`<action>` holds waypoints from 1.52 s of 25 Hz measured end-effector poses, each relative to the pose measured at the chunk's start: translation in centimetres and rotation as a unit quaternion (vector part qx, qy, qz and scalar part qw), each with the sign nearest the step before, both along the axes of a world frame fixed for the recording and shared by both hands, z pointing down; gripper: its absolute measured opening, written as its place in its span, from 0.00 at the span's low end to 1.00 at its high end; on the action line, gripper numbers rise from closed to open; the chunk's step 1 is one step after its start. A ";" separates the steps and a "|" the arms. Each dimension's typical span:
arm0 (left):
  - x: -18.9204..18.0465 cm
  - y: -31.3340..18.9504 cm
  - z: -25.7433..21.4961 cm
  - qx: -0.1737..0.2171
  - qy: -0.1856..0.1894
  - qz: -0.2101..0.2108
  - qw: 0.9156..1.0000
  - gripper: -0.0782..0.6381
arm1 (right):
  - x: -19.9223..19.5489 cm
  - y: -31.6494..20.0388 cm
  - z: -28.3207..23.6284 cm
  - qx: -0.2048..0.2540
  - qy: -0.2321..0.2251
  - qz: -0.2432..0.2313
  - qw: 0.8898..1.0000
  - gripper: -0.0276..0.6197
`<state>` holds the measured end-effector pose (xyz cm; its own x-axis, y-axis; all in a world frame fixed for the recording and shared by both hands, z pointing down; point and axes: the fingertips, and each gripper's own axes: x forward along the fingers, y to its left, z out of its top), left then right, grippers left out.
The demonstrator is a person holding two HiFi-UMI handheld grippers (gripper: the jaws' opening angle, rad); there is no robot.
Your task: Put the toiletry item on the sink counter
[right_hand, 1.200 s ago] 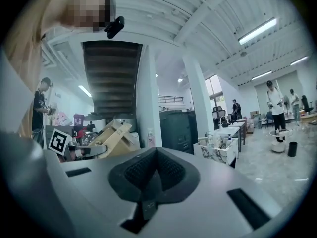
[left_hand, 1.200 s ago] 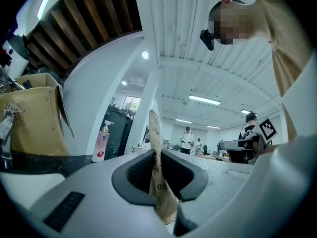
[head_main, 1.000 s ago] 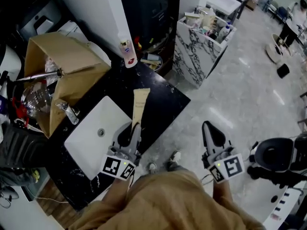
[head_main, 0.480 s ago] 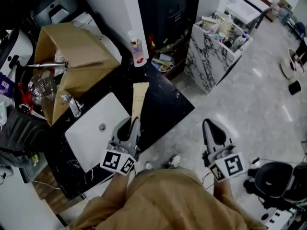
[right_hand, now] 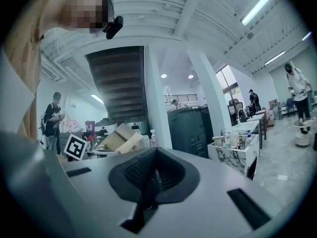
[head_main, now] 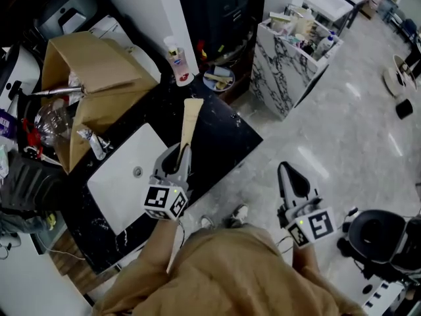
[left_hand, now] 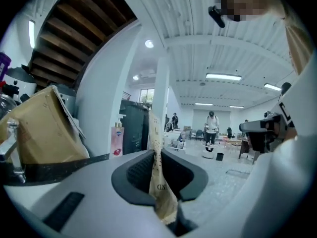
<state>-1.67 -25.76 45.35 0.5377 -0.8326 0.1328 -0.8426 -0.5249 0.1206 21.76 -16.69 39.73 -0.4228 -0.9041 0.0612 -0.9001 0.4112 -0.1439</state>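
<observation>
Beyond tube (head_main: 189,120), seemingly pink bottle (head_main: 176,63)

A large open hall set up as a mock-up workspace is shown. A black sink counter (head_main: 227,133) with a white basin (head_main: 122,189) is placed free on polished grey floor (head_main: 348,143), and a marble-clad unit (head_main: 286,78) stands farther right. Strip lights (left_hand: 224,77), a staircase (right_hand: 119,76) and far-off standing people (left_hand: 211,128) are seen.
</observation>
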 end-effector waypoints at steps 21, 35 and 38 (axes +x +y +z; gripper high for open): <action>4.5 -7.8 10.6 -0.114 -0.109 0.024 0.987 0.16 | 1.7 1.3 -0.1 0.001 -0.004 0.024 1.000 0.05; 5.3 -8.8 18.1 -0.202 -0.186 0.038 0.961 0.16 | 2.8 2.1 0.3 -0.005 -0.002 0.037 0.999 0.05; 5.5 -8.8 18.5 -0.200 -0.199 0.039 0.959 0.16 | 3.5 2.2 0.5 -0.008 -0.003 0.043 0.999 0.05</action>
